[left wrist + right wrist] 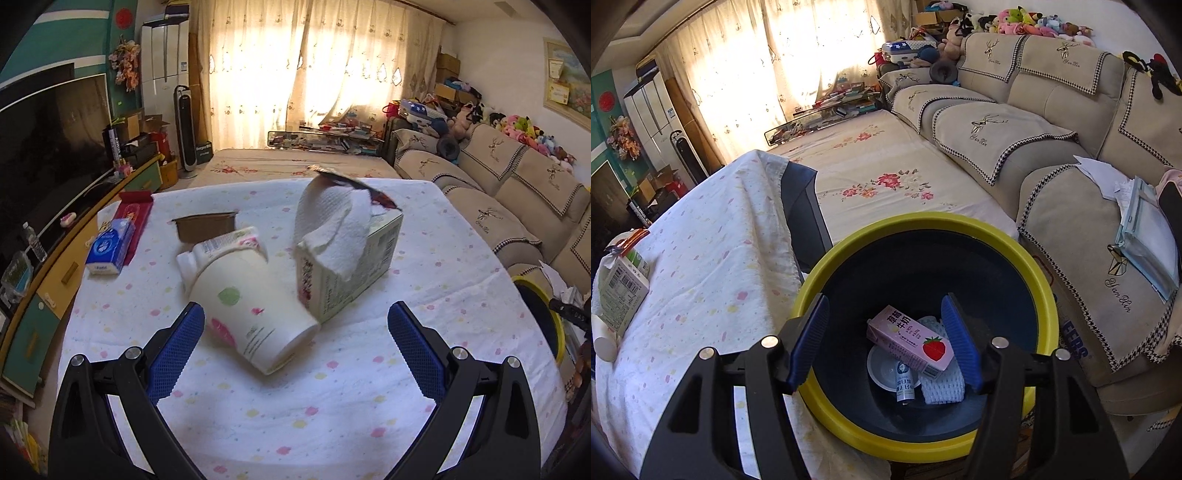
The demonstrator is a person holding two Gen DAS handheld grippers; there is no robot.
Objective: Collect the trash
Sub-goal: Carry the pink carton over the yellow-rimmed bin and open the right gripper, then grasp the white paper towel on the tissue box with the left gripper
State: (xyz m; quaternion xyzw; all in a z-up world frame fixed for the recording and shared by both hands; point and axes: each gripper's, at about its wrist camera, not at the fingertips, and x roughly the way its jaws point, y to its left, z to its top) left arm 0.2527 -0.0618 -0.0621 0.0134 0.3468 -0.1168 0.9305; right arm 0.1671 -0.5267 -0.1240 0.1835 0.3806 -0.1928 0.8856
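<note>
2 grippers show, 1 in each view. On the far left of the table (369, 424), a blue tissue pack (110, 247) lies by a red packet (133, 218). Next comes a flat brown card piece (205, 226). Then a white paper cup (251, 306) lies on its side with a small white bottle (218, 251) behind it. The left gripper (295, 314) is just in front of the cup with its jaws wide and nothing between them. To the right of the cup, touching it, a cream box (354, 273) lies with white paper towel (332, 229) sticking out.

Further right, beside the table, is the yellow-rimmed bin (849, 432). The right gripper (884, 332) hangs over it, jaws apart and holding nothing. Down inside lie a pink strawberry milk carton (910, 341), a white lid (881, 369), a small tube (904, 384) and white foam net (940, 387)
</note>
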